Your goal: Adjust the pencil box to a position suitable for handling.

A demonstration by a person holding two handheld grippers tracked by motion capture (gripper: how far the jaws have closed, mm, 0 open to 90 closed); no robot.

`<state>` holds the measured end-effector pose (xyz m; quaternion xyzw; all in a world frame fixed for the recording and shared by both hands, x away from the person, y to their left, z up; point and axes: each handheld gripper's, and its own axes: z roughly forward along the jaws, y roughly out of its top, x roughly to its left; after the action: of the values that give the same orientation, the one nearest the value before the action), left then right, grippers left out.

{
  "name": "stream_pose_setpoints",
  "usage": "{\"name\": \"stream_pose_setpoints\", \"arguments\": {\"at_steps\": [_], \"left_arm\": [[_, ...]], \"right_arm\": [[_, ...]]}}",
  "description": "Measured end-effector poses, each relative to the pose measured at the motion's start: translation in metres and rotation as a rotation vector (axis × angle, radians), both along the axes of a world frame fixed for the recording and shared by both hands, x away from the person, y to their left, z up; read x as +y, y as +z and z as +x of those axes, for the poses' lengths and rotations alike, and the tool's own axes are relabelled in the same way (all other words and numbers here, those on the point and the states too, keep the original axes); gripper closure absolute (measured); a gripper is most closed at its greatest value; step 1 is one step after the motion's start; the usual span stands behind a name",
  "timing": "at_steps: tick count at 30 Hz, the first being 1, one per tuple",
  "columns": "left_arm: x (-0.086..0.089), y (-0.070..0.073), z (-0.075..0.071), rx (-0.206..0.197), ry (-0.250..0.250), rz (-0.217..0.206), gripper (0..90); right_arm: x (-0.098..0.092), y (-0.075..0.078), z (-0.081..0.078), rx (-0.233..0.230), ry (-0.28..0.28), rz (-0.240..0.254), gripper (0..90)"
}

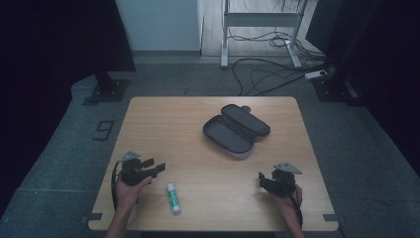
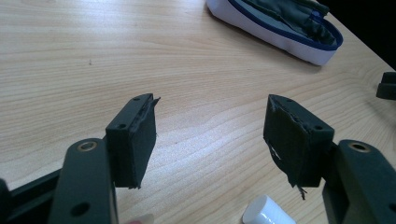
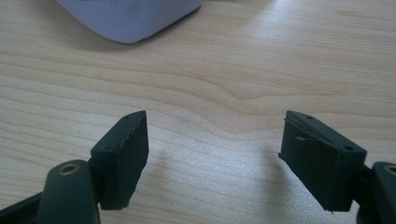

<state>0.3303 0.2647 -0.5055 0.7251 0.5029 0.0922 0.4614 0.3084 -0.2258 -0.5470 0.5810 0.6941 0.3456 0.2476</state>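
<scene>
Nothing packed yet, I judge: white-and-green glue stick (image 1: 173, 197) lies near the wooden bench's (image 1: 208, 163) front edge; grey zip case (image 1: 236, 130) gapes mid-bench; left gripper (image 1: 157, 167) and right gripper (image 1: 262, 179) both wide open, empty.

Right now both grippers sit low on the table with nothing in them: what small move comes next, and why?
Probably ease the left gripper toward the glue stick. Its jaws stand open and empty, the stick lies flat just beside it, and the pencil case already lies open farther back. The right gripper is open too, but farther from the stick.
</scene>
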Motion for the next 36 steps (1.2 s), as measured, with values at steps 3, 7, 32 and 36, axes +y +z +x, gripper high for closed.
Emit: {"name": "stream_pose_setpoints", "arguments": {"at_steps": [3,7,32,36], "left_arm": [[0.000,0.001,0.001,0.000,-0.005,-0.001,35.4],[-0.001,0.002,0.001,0.002,-0.012,-0.007,35.8],[-0.025,0.015,0.036,-0.003,-0.031,-0.021,35.7],[-0.029,0.017,0.043,0.016,-0.031,-0.063,35.3]], "right_arm": [[0.001,0.001,-0.001,-0.004,0.000,0.004,23.5],[0.002,0.003,-0.001,-0.013,0.005,0.008,24.3],[0.012,0.020,0.014,-0.050,0.031,0.059,27.0],[0.013,0.022,0.018,-0.052,0.038,0.066,27.5]]}}
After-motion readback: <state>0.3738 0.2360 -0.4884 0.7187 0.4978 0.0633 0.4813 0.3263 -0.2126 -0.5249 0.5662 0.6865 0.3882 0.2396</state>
